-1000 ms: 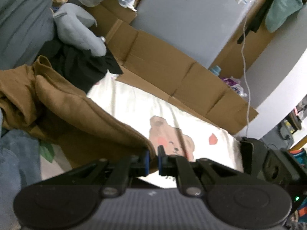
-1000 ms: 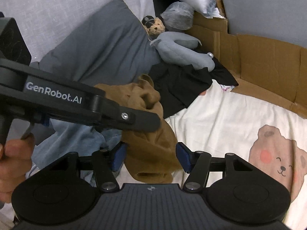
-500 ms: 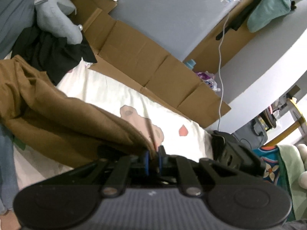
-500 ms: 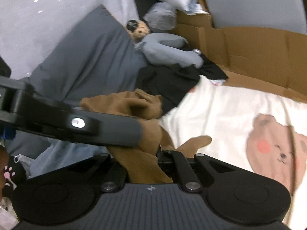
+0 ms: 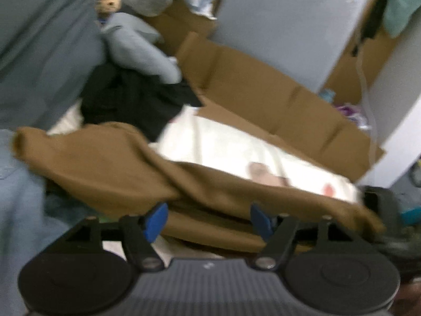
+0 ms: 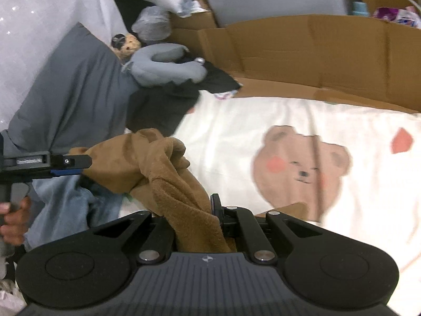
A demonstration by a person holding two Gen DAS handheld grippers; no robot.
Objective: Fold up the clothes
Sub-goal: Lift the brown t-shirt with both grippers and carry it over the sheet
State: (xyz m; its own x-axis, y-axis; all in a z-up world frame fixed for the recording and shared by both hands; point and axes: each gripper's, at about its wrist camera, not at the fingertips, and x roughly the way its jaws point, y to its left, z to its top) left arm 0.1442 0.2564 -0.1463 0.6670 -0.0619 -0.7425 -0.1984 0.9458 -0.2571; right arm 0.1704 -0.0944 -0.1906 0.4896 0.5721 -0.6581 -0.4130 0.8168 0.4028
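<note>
right claw (image 6: 196, 212) is clamped hard on a bunched fold of the brown fleece garment (image 6: 168, 173), cloth spilling up and out between the fingers. left claw (image 5: 208, 217) is opening right now, blue pads (image 5: 155, 220) standing wide, brown cloth lying across the gap between them but nothing pinching it. in my right view the left claw (image 6: 65, 167) sits off to the left of my right one, its tip at the far bunched end of the garment.

where it is: garment stretches from the right claw out over the bear-print sheet (image 6: 302, 163), partly heaped on a pale blue denim piece (image 6: 60, 200) to the left. black clothing (image 6: 163, 105) and a grey neck pillow (image 6: 163, 65) lie further ahead, well apart.

handling, my read: soft, thick, fuzzy, light for its bulk. no stiffness, so it sags and bunches wherever it isn't held. pile should grip fine on the pads, slip unlikely (thick folds may eat most of the opening though).

where to grab: edge or hem, single layer if i can find one, not the wad. left claw should retake a corner away from the right one so the two can pull it flat before folding.
</note>
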